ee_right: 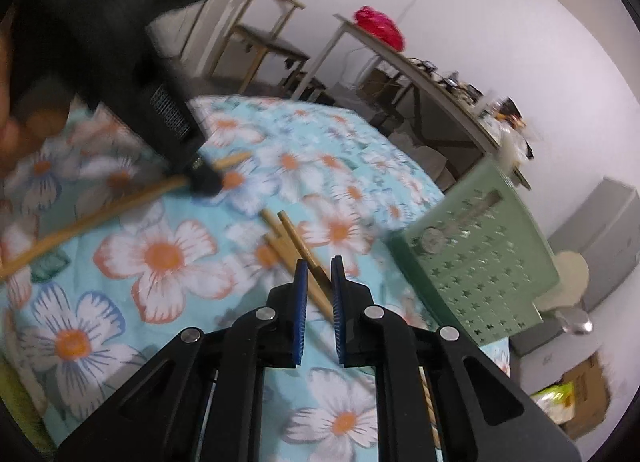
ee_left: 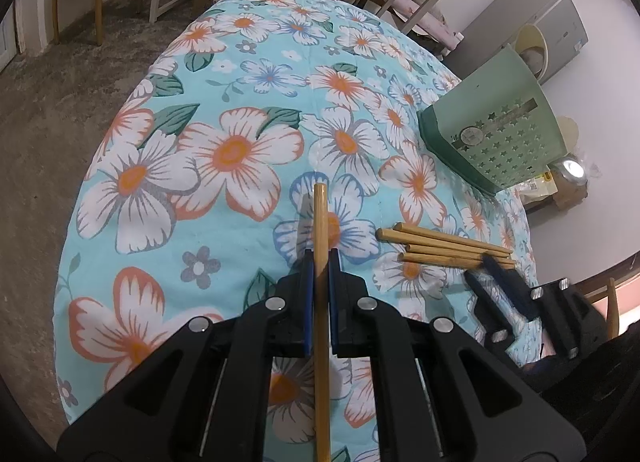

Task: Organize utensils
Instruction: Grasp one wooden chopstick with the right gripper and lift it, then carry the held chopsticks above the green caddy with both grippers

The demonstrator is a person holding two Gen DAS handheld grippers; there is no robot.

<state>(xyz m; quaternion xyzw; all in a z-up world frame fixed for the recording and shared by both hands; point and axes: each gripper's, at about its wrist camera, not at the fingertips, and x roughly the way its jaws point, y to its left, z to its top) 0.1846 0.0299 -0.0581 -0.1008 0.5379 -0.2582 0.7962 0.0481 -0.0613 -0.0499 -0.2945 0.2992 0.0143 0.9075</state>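
Note:
My left gripper [ee_left: 320, 258] is shut on a single bamboo chopstick [ee_left: 321, 222], which runs lengthwise between the blue pads and sticks out above the floral cloth. Several more chopsticks [ee_left: 444, 246] lie in a loose bundle on the cloth to its right. My right gripper [ee_right: 319, 266] is open, its jaws a small gap apart, with its tips over the near ends of that bundle [ee_right: 296, 246]. It also shows in the left wrist view [ee_left: 486, 268]. A green star-punched basket [ee_left: 496, 130] stands on the cloth at the right, also in the right wrist view [ee_right: 476, 258].
The table is covered with a blue floral cloth [ee_left: 224, 74]. In the right wrist view my left gripper [ee_right: 204, 178] holds its chopstick [ee_right: 92, 216] at the left. Chairs, a white table [ee_right: 404, 62] and a grey cabinet [ee_left: 536, 22] stand around.

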